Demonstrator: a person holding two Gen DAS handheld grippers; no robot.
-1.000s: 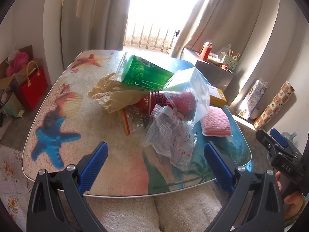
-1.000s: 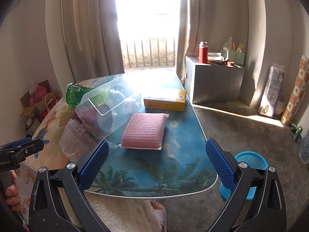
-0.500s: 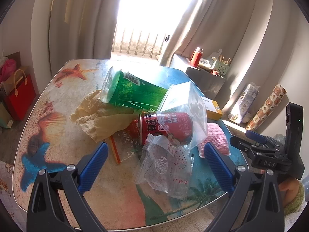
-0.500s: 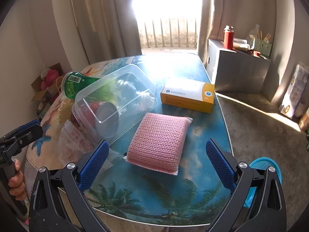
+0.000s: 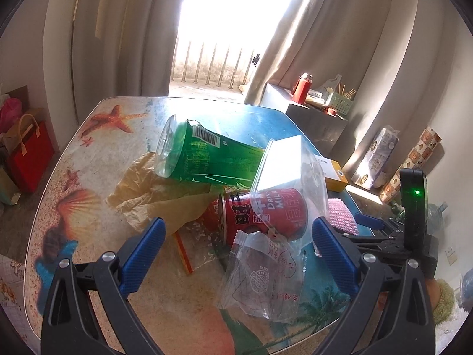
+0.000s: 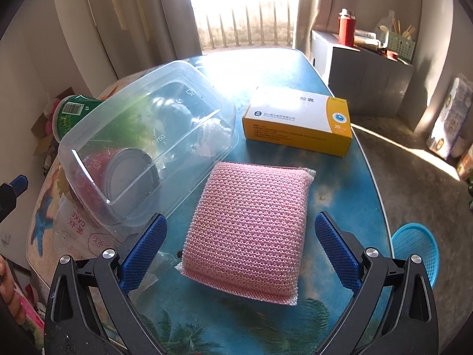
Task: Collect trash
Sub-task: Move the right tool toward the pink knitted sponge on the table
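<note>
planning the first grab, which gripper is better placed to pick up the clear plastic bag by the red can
Left. The left gripper is open with the plastic bag lying right between its fingers, just below the red can. The right gripper faces the pink sponge instead.

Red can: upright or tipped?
Tipped. The red can lies on its side on the table, its round end facing sideways under the clear tub.
</note>
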